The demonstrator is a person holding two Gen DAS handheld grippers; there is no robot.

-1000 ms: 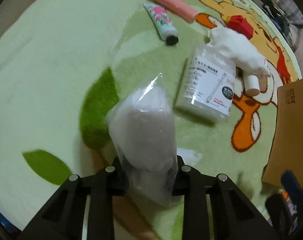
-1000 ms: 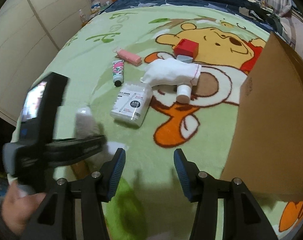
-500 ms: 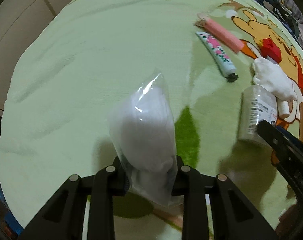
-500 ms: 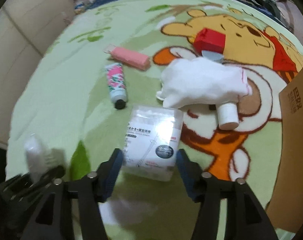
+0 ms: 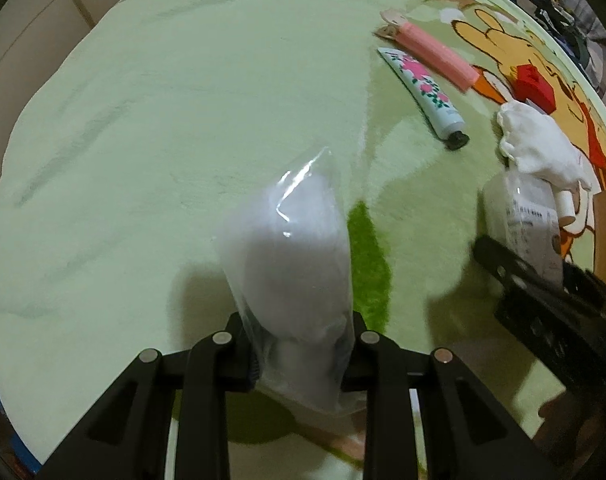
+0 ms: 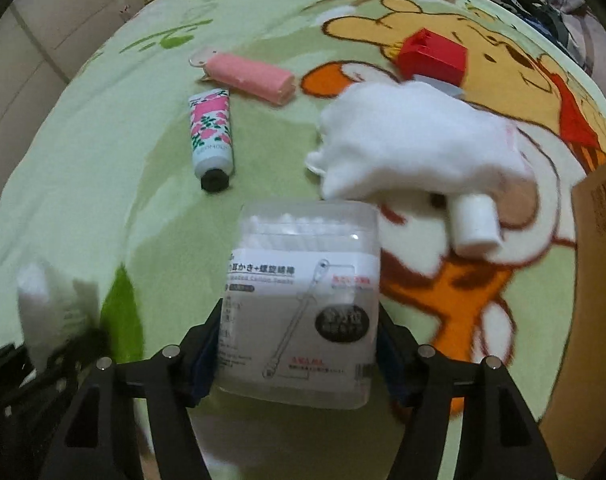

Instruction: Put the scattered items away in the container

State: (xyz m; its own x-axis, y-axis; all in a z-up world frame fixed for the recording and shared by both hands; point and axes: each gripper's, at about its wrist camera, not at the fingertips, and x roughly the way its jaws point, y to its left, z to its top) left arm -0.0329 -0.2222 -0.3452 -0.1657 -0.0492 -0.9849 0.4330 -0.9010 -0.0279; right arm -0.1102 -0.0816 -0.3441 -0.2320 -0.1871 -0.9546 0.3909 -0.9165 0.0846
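Clear plastic fills your left gripper [image 5: 301, 354]: it is clamped low on the bag [image 5: 291, 264], so the soft bulk stands out ahead of the fingers. Your right gripper [image 6: 299, 346] straddles the swab box [image 6: 303, 304], jaws wide at its sides; whether they already press, you cannot tell. Ahead of it lie the tube [image 6: 211, 136], pink roll [image 6: 251, 77], white cloth [image 6: 415, 140], small bottle [image 6: 474, 224] and red block [image 6: 433, 58]. To its right stands the carton [image 6: 595, 320], close enough for short drops.

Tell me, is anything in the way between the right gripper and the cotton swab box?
No. The cotton swab box already sits between the right gripper's fingers, nothing between them. The white cloth lies just beyond it.
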